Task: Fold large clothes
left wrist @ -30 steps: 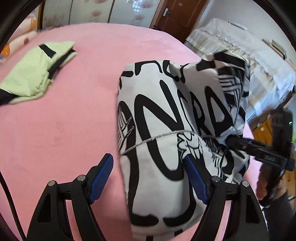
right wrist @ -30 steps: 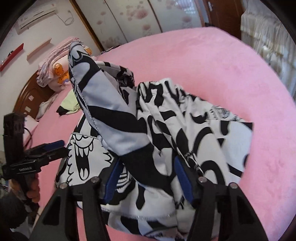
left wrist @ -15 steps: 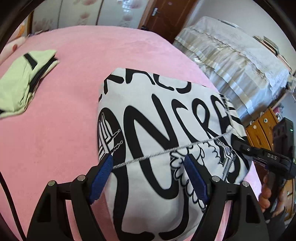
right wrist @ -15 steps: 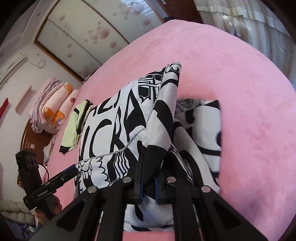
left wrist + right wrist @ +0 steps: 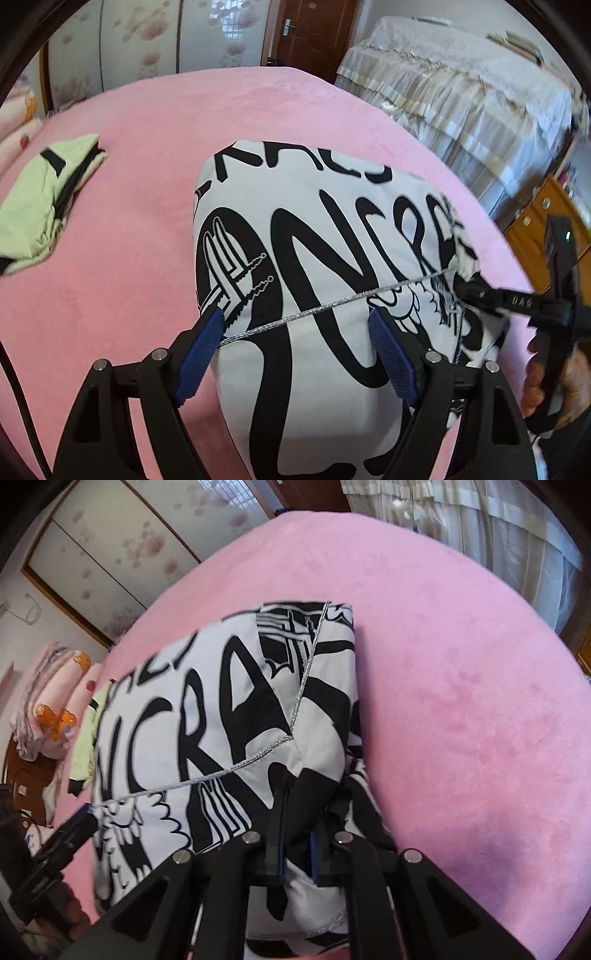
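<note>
The black-and-white printed garment lies folded into a rough rectangle near the middle of the pink bedspread, with a silver trim line running across its top layer. No container shows in either view; the only other cloth on the spread is a folded pale green garment, well apart from the printed one toward the headboard side. The left gripper stands wide apart over the near part of the printed garment, its blue pads pressing nothing; its jaws have just been opening a little further. The right gripper is pinched almost fully together on a gathered fold at the garment's corner, having just closed there. From the garment, bare pink spread runs out on every side: a broad stretch toward the wardrobe doors, another toward the curtain. Beyond the spread on the curtain side stands a second bed with a cream frilled cover.
</note>
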`<state>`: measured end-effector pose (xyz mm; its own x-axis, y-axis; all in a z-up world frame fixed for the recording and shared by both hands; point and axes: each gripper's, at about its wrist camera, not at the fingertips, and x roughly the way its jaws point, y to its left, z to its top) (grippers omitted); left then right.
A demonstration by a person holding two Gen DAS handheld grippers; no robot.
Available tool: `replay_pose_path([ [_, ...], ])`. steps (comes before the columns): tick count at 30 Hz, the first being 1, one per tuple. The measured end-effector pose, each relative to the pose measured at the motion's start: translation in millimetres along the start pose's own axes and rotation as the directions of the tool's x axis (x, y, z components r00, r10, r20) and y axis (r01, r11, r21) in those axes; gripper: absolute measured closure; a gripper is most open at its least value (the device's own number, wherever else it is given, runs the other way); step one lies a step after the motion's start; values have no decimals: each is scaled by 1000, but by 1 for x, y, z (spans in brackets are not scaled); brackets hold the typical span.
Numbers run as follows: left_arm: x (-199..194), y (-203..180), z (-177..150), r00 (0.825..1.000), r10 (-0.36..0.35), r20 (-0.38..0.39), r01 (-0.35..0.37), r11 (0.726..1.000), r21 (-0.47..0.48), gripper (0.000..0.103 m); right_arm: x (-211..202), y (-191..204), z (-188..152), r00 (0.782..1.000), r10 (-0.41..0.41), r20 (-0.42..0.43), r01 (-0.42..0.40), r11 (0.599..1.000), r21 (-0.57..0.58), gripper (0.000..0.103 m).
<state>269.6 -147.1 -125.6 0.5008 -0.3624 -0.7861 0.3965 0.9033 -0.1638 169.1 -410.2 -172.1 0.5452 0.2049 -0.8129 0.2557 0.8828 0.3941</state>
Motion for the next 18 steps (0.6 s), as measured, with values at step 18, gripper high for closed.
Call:
replay_pose_path([
  [18, -64, -28, -48, 995, -70, 66, 69, 998, 15, 54, -73, 91, -66, 988, 9, 152, 53, 915, -400, 71],
])
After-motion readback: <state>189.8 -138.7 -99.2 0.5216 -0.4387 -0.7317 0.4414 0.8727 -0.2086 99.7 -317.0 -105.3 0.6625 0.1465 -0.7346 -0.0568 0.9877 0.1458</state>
